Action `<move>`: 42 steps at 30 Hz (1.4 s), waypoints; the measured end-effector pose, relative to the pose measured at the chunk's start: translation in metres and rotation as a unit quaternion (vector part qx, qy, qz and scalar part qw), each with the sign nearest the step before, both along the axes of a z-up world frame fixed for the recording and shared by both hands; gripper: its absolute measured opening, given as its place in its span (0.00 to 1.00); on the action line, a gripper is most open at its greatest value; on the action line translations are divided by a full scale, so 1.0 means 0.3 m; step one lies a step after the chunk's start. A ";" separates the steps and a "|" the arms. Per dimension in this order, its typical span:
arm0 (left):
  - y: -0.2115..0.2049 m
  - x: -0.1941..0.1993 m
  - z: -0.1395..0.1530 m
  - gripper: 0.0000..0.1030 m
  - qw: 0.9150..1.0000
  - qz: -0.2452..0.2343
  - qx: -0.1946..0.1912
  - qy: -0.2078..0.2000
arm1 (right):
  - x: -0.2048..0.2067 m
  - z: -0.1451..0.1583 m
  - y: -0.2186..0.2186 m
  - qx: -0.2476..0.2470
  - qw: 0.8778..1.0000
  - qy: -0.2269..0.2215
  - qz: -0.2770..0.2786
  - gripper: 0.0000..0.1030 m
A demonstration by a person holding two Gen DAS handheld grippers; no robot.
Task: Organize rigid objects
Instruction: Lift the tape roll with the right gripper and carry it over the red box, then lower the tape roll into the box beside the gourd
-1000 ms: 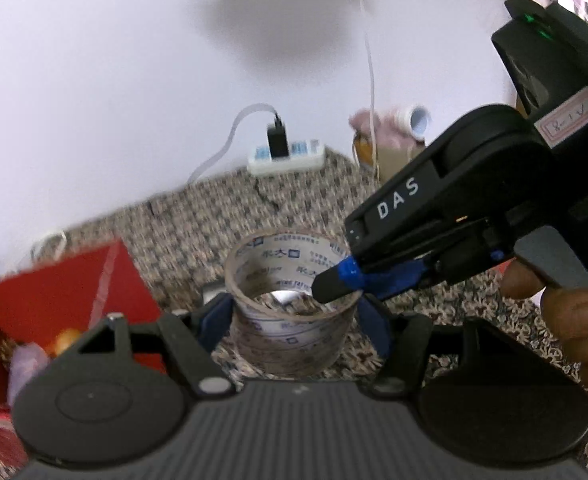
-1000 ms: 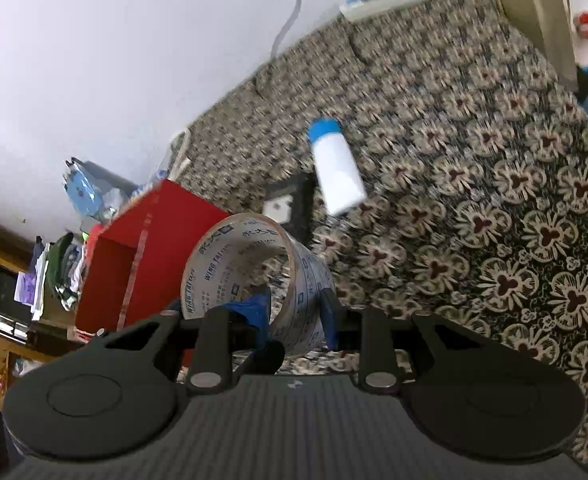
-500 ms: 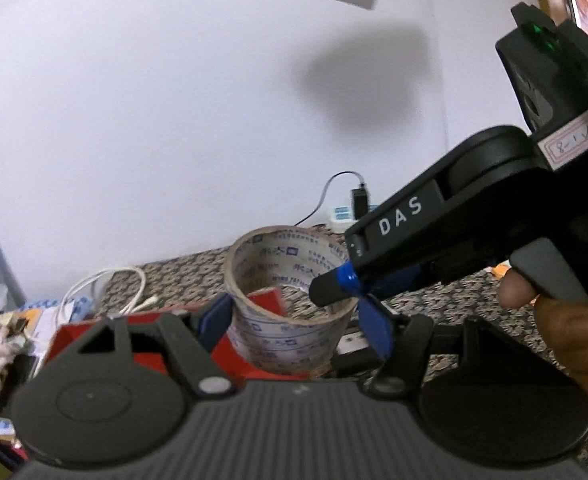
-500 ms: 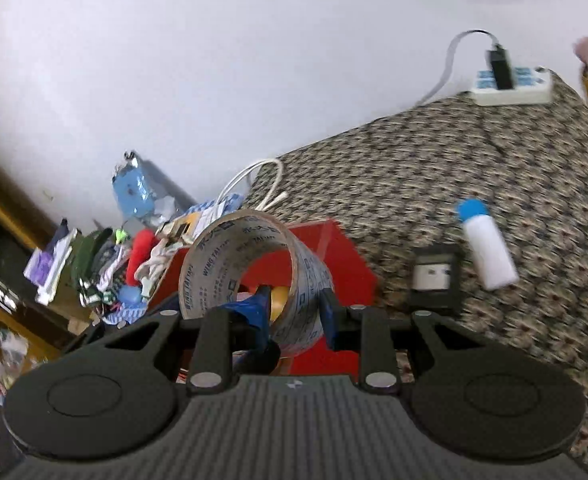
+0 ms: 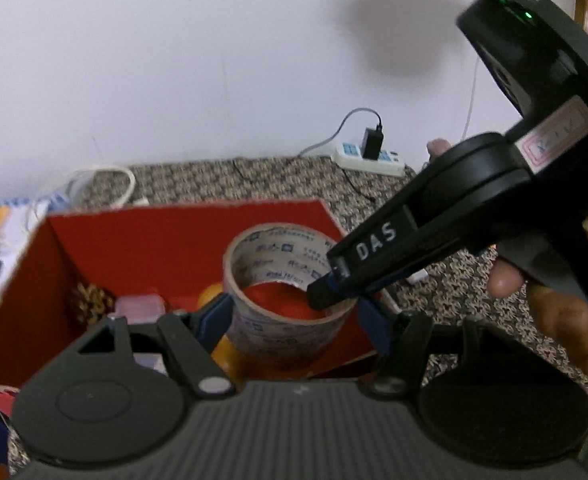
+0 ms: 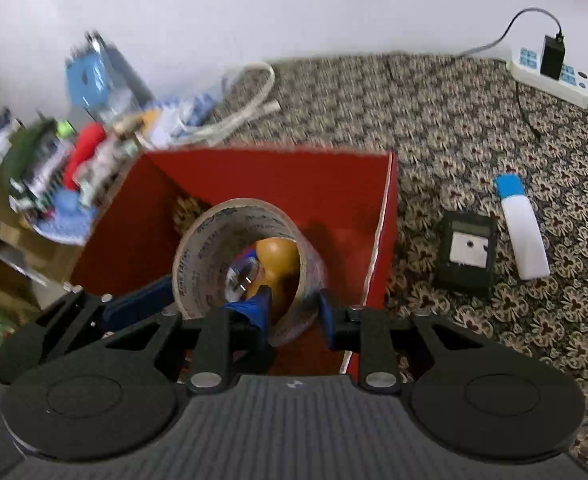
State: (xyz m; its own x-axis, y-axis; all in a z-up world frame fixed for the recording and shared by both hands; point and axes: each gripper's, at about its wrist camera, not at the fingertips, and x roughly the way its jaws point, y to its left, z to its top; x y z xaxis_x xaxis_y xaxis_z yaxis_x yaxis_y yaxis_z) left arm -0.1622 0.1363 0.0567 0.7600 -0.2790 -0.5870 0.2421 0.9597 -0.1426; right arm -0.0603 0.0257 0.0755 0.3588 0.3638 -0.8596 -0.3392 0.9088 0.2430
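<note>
A roll of clear printed tape point(image 5: 282, 320) is held above the open red box point(image 5: 142, 248). My left gripper point(image 5: 292, 318) has its blue fingers on the roll's outer sides. My right gripper point(image 6: 294, 314) pinches the roll's wall point(image 6: 214, 240), one finger inside the ring and one outside; it also shows in the left wrist view point(image 5: 434, 248) coming in from the right. The red box point(image 6: 334, 200) holds an orange object point(image 6: 280, 258), a small clear case point(image 5: 138, 306) and other small items.
A white bottle with a blue cap point(image 6: 520, 228) and a small black device point(image 6: 468, 254) lie on the patterned cloth point(image 6: 474, 128) right of the box. A power strip with a charger point(image 6: 550, 70) is at the back. Clutter and a white cable point(image 6: 230, 120) lie left.
Both grippers have carried the tape roll from over the cloth to above the open red box. Their hold on the roll is unchanged.
</note>
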 end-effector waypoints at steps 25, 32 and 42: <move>0.105 0.073 -0.054 0.66 0.996 -0.008 -0.051 0.069 | 0.019 -0.009 0.051 -0.034 0.998 0.028 -0.037 0.12; 0.137 0.076 -0.009 0.68 0.997 0.026 -0.018 0.065 | 0.000 0.007 -0.006 0.014 0.997 0.009 -0.080 0.12; 0.140 0.094 0.017 0.70 0.990 0.085 0.067 0.087 | -0.051 0.021 -0.061 0.056 0.992 -0.025 -0.111 0.12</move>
State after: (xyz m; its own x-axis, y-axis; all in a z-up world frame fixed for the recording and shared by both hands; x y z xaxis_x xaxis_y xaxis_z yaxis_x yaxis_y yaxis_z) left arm -0.1340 0.1781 0.0618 0.6730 -0.0665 -0.7366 0.0576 0.9976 -0.0374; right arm -0.0756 0.0074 0.0819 0.4822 0.3630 -0.7973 -0.1484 0.9308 0.3340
